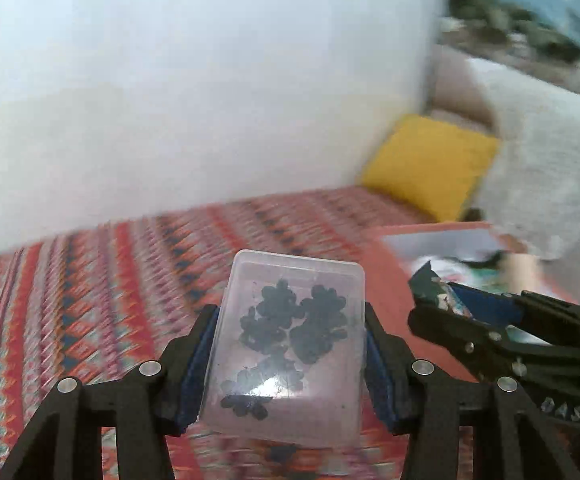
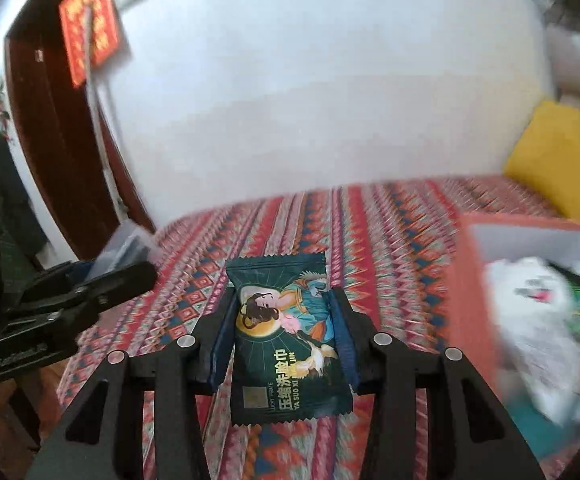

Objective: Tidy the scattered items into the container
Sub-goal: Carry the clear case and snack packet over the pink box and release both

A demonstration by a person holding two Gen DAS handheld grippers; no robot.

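Left claw [image 1: 290,356] clamps clear box [image 1: 290,344]; right claw [image 2: 285,332] clamps green sachet [image 2: 287,336]; both aloft over bed [image 2: 370,240]; slick sides may slip short of orange container [image 2: 470,280].

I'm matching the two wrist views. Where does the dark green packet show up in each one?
Left wrist: the packet is at right of centre, only its end showing, held in the right tool.
Right wrist: the packet fills the lower centre, clamped between the right tool's fingers.
Shared landmark: the yellow cushion against the white wall.
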